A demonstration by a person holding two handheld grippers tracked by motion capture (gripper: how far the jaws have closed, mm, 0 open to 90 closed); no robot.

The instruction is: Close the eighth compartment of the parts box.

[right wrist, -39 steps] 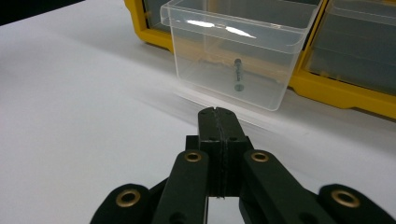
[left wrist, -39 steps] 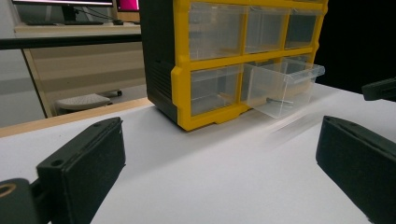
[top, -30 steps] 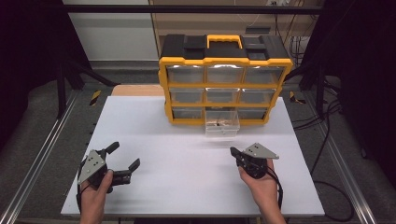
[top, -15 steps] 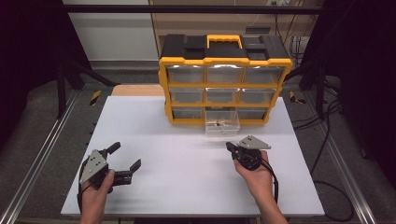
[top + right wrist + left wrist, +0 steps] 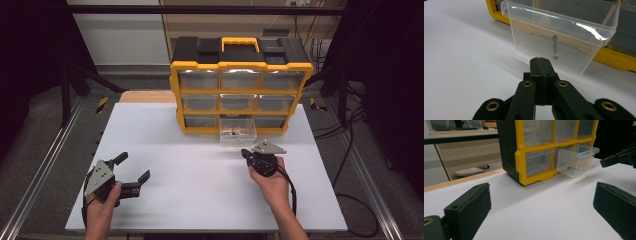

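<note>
The right claw (image 5: pixel 541 61) has its two flat black jaws pressed together with nothing between them, the seam a thin ribbed line; brass-coloured rivets stud the matte arms behind it. Just ahead of its tip, near but apart, stands the drawer (image 5: pixel 564 37): clear, thin-walled plastic, box-shaped with a flared rim, pulled out from the bottom row of the cabinet (image 5: pixel 240 90); inside lies a small grey ribbed screw (image 5: pixel 555 47), slim and rod-like. Beyond the drawer the cabinet has a glossy yellow frame, a black lid with a yellow handle, and three rows of see-through drawers. Well off to the right claw's left, the left claw (image 5: pixel 131 171) has its jaws wide apart and empty, blocky black pads with a dull rubbery face, low over the smooth white tabletop (image 5: pixel 200 200).
</note>
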